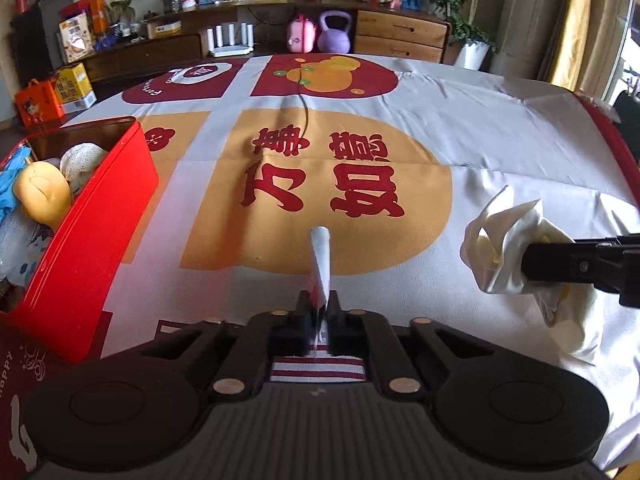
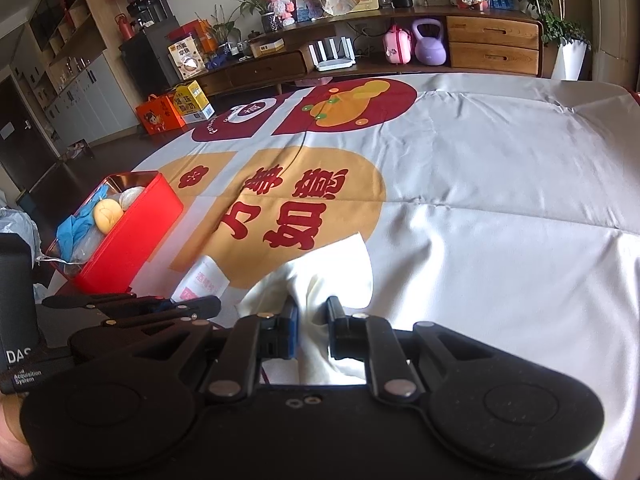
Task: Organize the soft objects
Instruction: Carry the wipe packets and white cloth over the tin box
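Left gripper (image 1: pixel 319 312): jaws nearly closed, pinching a thin white packet (image 1: pixel 321 258) edge-on, so it stands up out of the jaws and clear of the cloth (image 1: pixel 500 128). Right gripper (image 2: pixel 312 316): jaws part open, clamped on a bunched cream tissue (image 2: pixel 320 276); in the left view the wad (image 1: pixel 500 248) bulges out in front of the fingers, off the counter or barely brushing it, can't tell which. Both loads sit in front of the operator, well apart from the red tin (image 1: pixel 100 216) at far left. My read: both items are held up for carrying to that tin, since it already holds the other soft stuff, namely a yellow bun-like squishy (image 1: pixel 40 192), something pale and round (image 1: pixel 82 160) behind it, a blue glove (image 2: pixel 74 228) and clear plastic. The tin is open-topped with tall walls, so drops need to come from above. Writing: the packet has red print in the right view (image 2: pixel 202 280), too blurred to read. The cloth carries large red Chinese characters on an orange disc (image 1: pixel 320 184), upside down from here; I won't guess them. The left unit's body reads "DAS" and "Acquisition System" (image 2: pixel 20 360). "HAPPY" shows on a red surface (image 1: pixel 8 368) beside the tin.
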Tool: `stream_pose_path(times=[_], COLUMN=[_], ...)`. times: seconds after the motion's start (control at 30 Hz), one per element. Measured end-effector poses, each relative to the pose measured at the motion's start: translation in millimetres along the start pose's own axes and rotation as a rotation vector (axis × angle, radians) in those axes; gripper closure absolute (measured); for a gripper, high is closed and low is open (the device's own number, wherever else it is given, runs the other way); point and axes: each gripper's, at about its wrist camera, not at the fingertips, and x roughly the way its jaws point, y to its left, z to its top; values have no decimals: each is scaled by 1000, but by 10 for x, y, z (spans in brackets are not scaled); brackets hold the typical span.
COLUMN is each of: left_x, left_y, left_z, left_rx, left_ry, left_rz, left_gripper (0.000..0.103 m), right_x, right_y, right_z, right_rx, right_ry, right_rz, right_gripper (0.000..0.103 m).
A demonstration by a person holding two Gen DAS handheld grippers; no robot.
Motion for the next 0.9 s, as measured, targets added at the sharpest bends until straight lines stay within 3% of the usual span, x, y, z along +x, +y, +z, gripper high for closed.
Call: stream_pose_path(times=[0.43, 0.9], left_x=[-329, -845], left_y=[356, 952], left_z=[112, 406], left_rx=[-24, -80], left_ry=[-36, -81], left_rz=[-97, -99], left_gripper=[97, 97], right_x=[-192, -371], right_y=[419, 1241], right_z=[101, 382], right_rx=[-38, -123], right_ry=[-42, -80], right_rz=[17, 86], right_gripper=[91, 91])
